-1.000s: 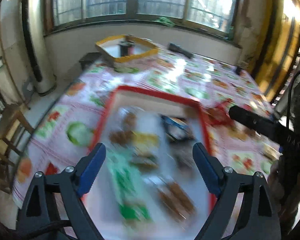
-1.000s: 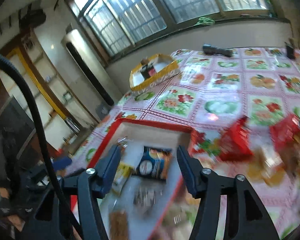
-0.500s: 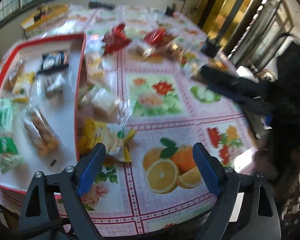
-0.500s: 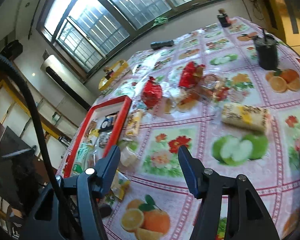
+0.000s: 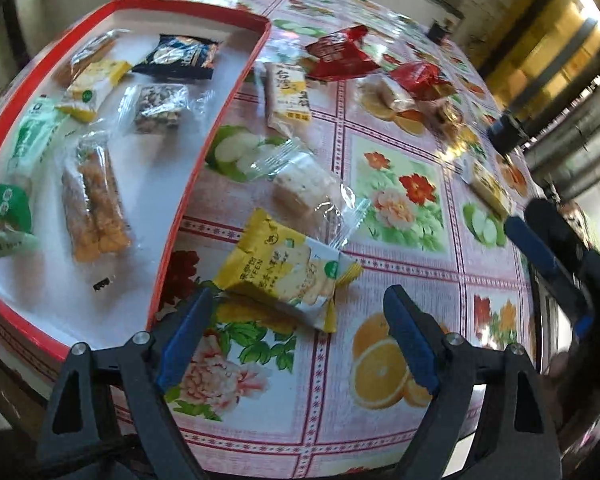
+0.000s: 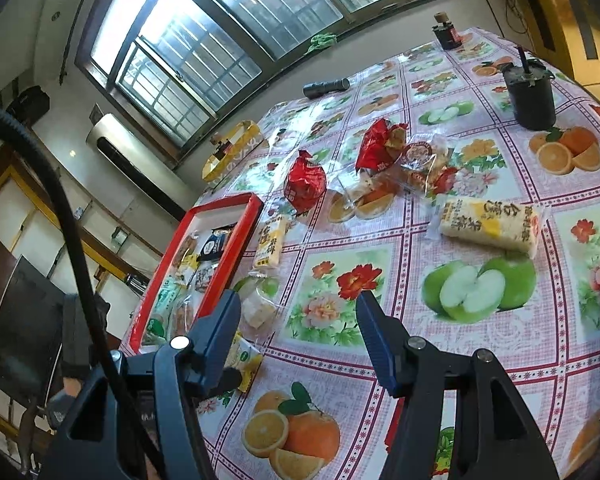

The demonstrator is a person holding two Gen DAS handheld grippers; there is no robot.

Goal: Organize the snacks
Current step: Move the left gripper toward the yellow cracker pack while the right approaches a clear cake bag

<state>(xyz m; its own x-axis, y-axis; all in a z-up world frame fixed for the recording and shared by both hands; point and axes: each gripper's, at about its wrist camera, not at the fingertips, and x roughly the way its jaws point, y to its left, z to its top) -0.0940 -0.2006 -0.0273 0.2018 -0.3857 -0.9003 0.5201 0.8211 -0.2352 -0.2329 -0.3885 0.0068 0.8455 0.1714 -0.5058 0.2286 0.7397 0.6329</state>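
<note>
A red-rimmed white tray (image 5: 204, 136) holds several snack packets; it also shows in the right wrist view (image 6: 236, 248). Loose snacks lie on the fruit-print tablecloth: a yellow cracker packet (image 5: 284, 272) just ahead of my left gripper (image 5: 296, 336), a clear-wrapped cake (image 5: 304, 188), a yellow bar (image 5: 288, 96), red bags (image 5: 340, 54). My left gripper is open and empty. My right gripper (image 6: 300, 332) is open and empty above the cloth, with a yellow rice bar (image 6: 488, 228) and red bags (image 6: 304, 186) beyond it.
A black cup with a straw (image 6: 530, 96), a flashlight (image 6: 326, 87), a small dark bottle (image 6: 444, 34) and a yellow box (image 6: 230, 152) stand at the table's far side. The table's near edge (image 5: 340, 452) is just below my left gripper.
Both grippers swung from over the tray to the loose snacks on the cloth. My left gripper has come lower and closer to the yellow cracker packet. Both stayed open.
</note>
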